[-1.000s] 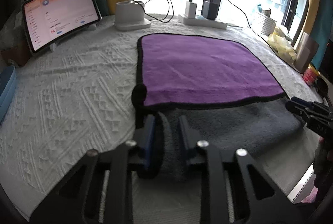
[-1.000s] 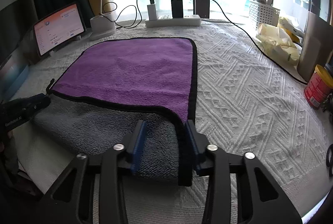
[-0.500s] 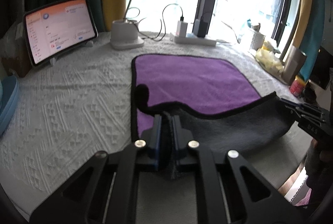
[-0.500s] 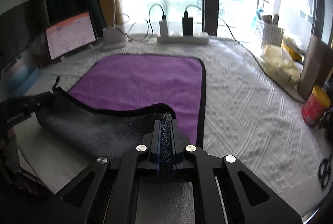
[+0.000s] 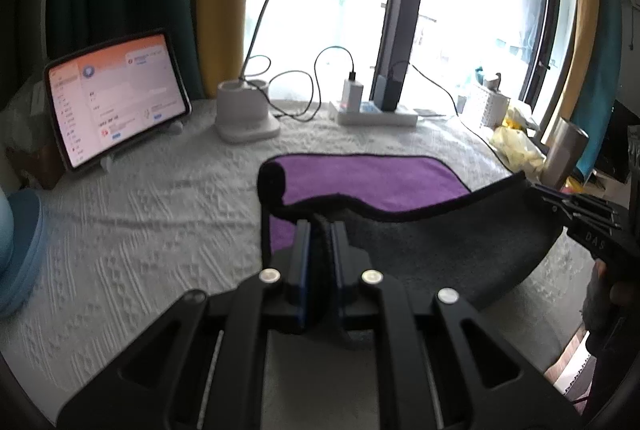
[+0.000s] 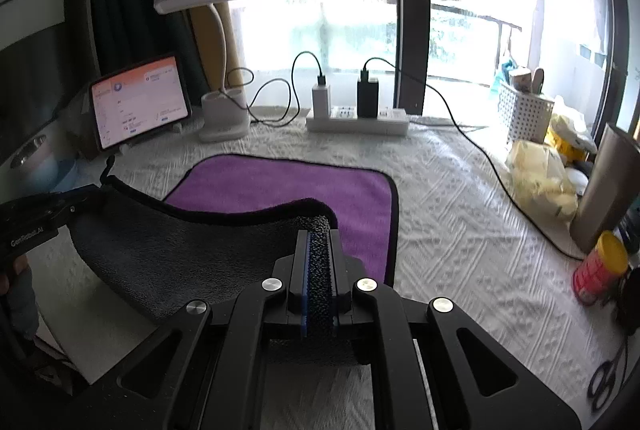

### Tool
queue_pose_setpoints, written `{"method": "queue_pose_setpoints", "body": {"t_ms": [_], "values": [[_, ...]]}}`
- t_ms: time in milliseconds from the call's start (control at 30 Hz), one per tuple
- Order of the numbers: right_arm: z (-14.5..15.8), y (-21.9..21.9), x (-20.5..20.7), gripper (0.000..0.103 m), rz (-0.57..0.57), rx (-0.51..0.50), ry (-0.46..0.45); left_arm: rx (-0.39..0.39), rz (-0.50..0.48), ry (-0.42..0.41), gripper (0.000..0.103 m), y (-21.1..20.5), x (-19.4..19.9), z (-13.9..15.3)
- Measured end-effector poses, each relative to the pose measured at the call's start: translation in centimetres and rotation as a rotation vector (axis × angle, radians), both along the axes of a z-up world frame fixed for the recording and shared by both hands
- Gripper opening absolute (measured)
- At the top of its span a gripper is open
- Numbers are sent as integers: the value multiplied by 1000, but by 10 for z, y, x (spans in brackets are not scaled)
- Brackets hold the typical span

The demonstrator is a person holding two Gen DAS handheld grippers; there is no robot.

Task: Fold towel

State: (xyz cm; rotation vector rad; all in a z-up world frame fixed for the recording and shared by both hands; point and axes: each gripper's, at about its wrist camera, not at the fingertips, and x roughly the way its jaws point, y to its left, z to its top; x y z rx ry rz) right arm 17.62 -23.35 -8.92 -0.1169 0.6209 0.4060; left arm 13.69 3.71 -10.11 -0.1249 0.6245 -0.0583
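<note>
A towel (image 5: 372,178), purple on top and grey underneath with a black edge, lies on the white textured tablecloth (image 5: 140,230). Its near edge is lifted, so the grey underside (image 6: 180,246) faces me. My left gripper (image 5: 320,230) is shut on the near left corner. My right gripper (image 6: 318,234) is shut on the near right corner. Each gripper also shows in the other's view: the right one (image 5: 560,200) at the right side, the left one (image 6: 80,200) at the left side. The far half of the towel (image 6: 288,186) still lies flat.
At the back stand a tablet (image 5: 116,98), a white desk lamp (image 5: 246,118) and a power strip with chargers (image 6: 356,118). At the right are a white basket (image 6: 524,110), yellow bags (image 6: 540,178), a red-and-yellow can (image 6: 598,268) and scissors (image 6: 604,382). A blue container (image 5: 20,250) sits at the left.
Both grippers closed on the near corners of the towel and raised them. The near edge has come up off the table and moved toward the far side.
</note>
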Motion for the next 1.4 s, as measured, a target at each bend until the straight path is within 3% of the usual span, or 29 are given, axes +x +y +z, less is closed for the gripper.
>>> {"method": "queue_pose_setpoints", "body": {"t_ms": [600, 1400], "values": [[25, 17, 66, 8, 8, -11, -21, 6, 2, -30, 10, 11, 67, 25], [4, 17, 144, 8, -14, -15, 30, 35, 0, 26, 10, 9, 155, 10]]}}
